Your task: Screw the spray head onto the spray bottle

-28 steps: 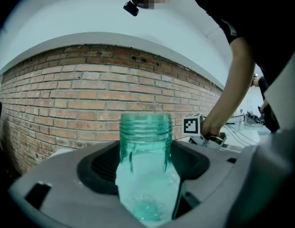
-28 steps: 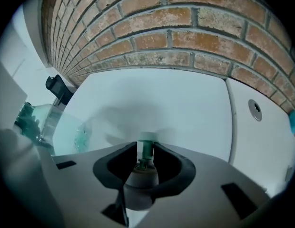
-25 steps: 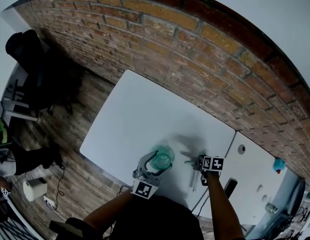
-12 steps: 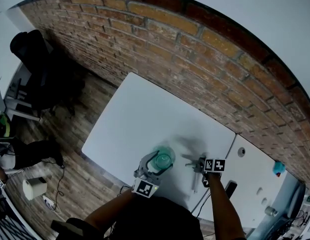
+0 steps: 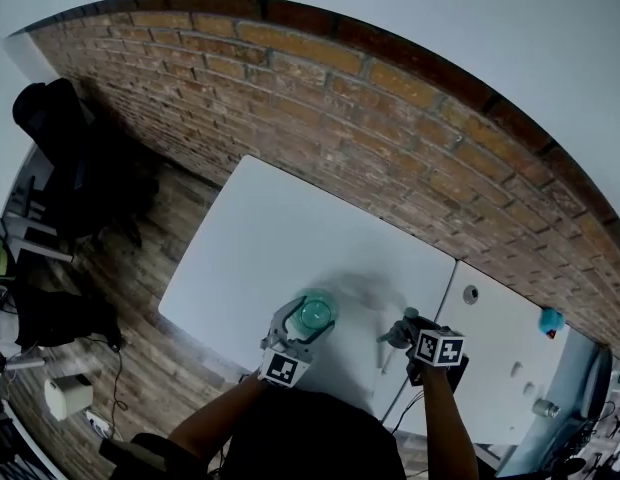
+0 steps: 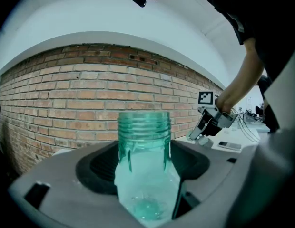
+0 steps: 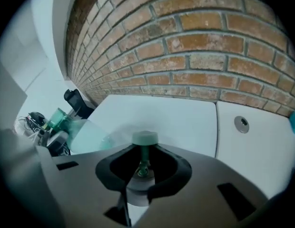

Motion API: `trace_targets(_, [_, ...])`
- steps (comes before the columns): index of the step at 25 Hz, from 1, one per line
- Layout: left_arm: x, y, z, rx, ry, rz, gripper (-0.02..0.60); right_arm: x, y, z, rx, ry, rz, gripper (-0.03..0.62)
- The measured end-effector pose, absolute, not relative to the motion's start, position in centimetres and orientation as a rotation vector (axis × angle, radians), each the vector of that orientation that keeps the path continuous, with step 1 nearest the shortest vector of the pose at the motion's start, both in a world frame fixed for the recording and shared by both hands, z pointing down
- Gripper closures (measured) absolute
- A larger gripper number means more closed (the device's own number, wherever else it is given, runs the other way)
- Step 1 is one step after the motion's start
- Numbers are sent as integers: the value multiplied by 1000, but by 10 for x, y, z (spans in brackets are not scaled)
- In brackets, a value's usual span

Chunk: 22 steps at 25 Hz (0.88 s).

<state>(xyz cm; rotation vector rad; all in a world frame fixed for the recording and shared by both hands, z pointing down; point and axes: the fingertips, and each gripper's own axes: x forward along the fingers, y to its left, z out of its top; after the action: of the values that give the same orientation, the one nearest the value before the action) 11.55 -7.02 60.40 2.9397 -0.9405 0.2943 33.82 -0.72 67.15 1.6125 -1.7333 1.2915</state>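
A clear green spray bottle [image 5: 316, 310] stands on the white table [image 5: 280, 238] near its front edge, and my left gripper [image 5: 310, 320] is shut on it. In the left gripper view its bare threaded neck [image 6: 144, 127] rises between the jaws. My right gripper [image 5: 402, 336] hangs above the table to the bottle's right, tilted down. Its jaws have just been closing and are shut on the spray head [image 5: 395, 330], whose thin tube dangles below. The right gripper view shows the head's pale top [image 7: 144, 138] sticking out between the jaws, with the bottle [image 7: 59, 118] off to the left.
A brick wall [image 5: 340, 98] runs behind the table. A second white table [image 5: 500, 348] with a round hole [image 5: 471, 294] adjoins on the right; a phone [image 6: 227, 145] and cables lie on it. A black chair [image 5: 60, 138] stands on the wooden floor at left.
My right gripper has risen, lifting the spray head and its tube off the table. The left gripper and the bottle have stayed where they were.
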Motion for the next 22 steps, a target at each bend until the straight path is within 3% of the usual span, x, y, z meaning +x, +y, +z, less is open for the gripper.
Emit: trace_targets(22, [117, -71, 616, 2980, -890, 342, 258, 316, 12, 499, 1861, -2118, 761, 528])
